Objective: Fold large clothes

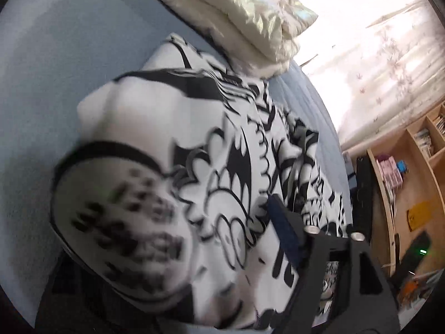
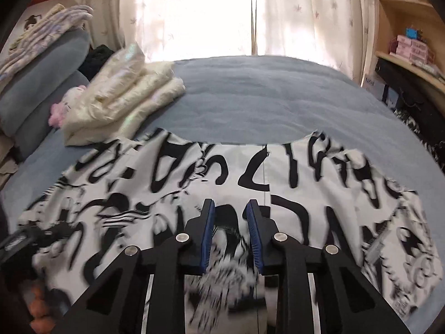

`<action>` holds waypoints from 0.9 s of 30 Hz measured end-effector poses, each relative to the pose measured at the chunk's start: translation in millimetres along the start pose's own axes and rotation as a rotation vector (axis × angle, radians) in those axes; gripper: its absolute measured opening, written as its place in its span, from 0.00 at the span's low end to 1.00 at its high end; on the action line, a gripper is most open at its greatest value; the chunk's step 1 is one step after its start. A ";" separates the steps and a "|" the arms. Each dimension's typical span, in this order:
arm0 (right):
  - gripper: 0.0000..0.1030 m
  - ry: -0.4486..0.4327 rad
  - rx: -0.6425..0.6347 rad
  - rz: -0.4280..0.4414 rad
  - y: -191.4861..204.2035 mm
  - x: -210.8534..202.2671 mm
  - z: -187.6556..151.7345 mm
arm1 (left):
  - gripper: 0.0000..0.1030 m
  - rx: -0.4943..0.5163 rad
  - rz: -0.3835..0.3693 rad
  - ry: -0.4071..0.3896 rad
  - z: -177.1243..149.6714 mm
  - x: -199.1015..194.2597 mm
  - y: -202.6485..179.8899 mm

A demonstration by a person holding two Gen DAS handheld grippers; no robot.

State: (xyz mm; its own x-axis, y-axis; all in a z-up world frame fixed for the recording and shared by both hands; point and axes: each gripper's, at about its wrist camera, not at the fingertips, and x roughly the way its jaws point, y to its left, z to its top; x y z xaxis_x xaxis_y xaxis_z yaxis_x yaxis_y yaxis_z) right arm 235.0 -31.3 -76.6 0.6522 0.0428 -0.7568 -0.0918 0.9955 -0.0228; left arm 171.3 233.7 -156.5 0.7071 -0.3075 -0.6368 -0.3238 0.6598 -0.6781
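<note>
Garment [image 2: 222, 194]: a large white piece with bold black graphic print, spread on the blue bed [image 2: 264, 97] and covering most of its near half. In the right wrist view its far hem runs left to right across the bed, so its long axis appears to lie crosswise to the right gripper [image 2: 230, 236]; distortion and blur make this uncertain.

Right gripper: directly over the garment's middle, pointing toward the far hem and the curtained window [image 2: 194, 14]. Its blue-padded jaws stand apart with printed cloth visible between them; nothing is pinched at the tips. A bunched, blurred fold lies low between the finger bases; whether it is caught there cannot be told.

Left gripper [image 1: 319, 250]: at the garment's edge nearest the shelving [image 1: 411, 167]. Only one padded finger [image 1: 283, 228] shows clearly, lying against the cloth. The other is hidden behind a blurred lobe of fabric close to the lens, so whether it is clamped or released cannot be told.

Governing relation: the cloth extends ahead of and to both sides of the right gripper, which is the nearer to the centre line; a fold would probably carry the near edge toward the far hem.

Surroundings: a folded cream garment [image 2: 122, 100] lies just beyond the far left corner, apart from the printed one. Pillows [image 2: 41, 83] are stacked at far left.
</note>
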 end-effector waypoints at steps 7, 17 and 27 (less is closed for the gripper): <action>0.24 0.017 -0.026 0.052 -3.7 38.3 -16.7 | 0.09 0.183 0.006 -0.127 3.2 -18.1 -39.9; 0.25 0.036 0.091 0.259 -33.4 51.2 -11.6 | 0.05 0.663 -0.094 -0.310 -44.2 -45.4 -213.7; 0.29 0.136 0.275 0.557 -115.4 29.1 -8.8 | 0.05 0.761 -0.095 -0.226 -106.9 2.9 -321.8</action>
State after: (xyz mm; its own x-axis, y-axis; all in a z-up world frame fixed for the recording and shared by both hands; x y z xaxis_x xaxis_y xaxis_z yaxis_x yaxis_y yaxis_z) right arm 258.0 -145.7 -101.7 0.4596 0.5670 -0.6835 -0.1810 0.8133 0.5530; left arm 210.3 -52.8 20.6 0.8467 -0.2930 -0.4441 0.2041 0.9497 -0.2374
